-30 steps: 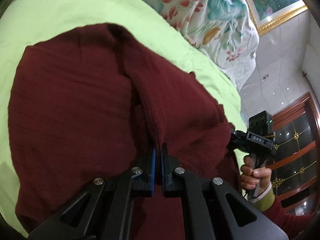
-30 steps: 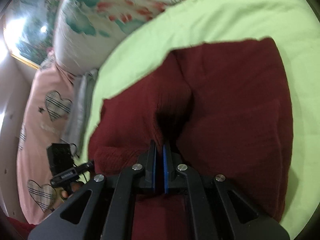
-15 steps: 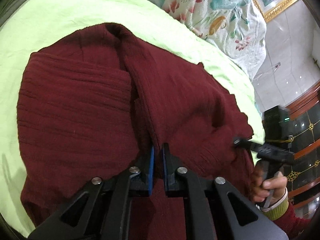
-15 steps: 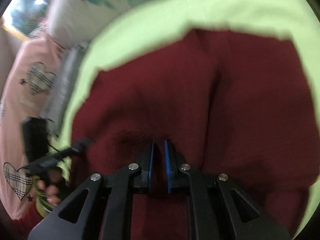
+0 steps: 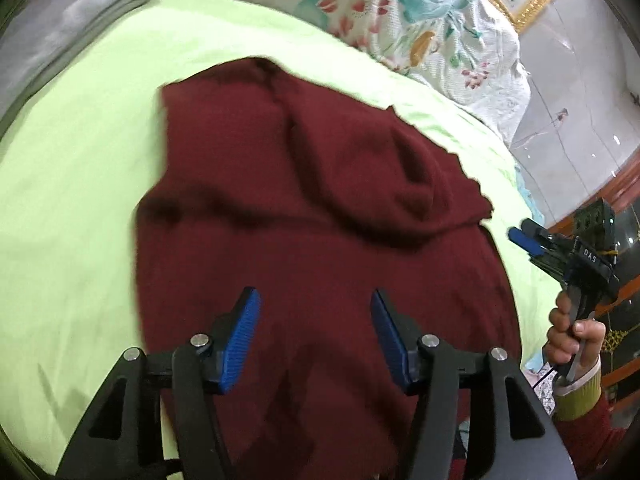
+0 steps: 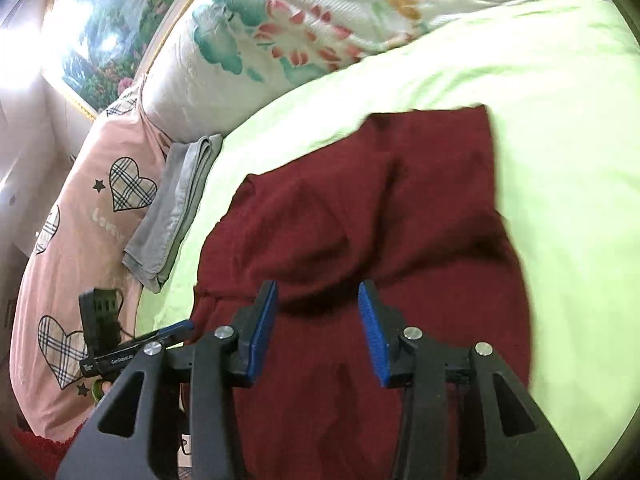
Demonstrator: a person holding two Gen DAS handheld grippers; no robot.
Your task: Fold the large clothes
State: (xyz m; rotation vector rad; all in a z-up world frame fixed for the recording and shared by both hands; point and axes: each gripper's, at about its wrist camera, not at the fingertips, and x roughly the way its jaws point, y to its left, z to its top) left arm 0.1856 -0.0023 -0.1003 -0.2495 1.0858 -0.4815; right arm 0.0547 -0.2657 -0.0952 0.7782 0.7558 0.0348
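Only right wrist shows pink heart bedding point(image 6: 80, 240), left wrist a hand point(image 5: 572, 332)

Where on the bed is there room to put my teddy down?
Bare green sheet lies left of the red sweater, up to the folded grey cloth. More lies right of it in the right wrist view. The flowery pillow crowds the head end.

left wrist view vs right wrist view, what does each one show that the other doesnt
Only the left wrist view shows the wooden cabinet and the hand holding the right gripper.

Only the right wrist view shows the pink heart-print bedding.

Both show the dark red garment on the green sheet, the folded grey cloth, the floral quilt and the framed picture. The left gripper is open; so is the right.
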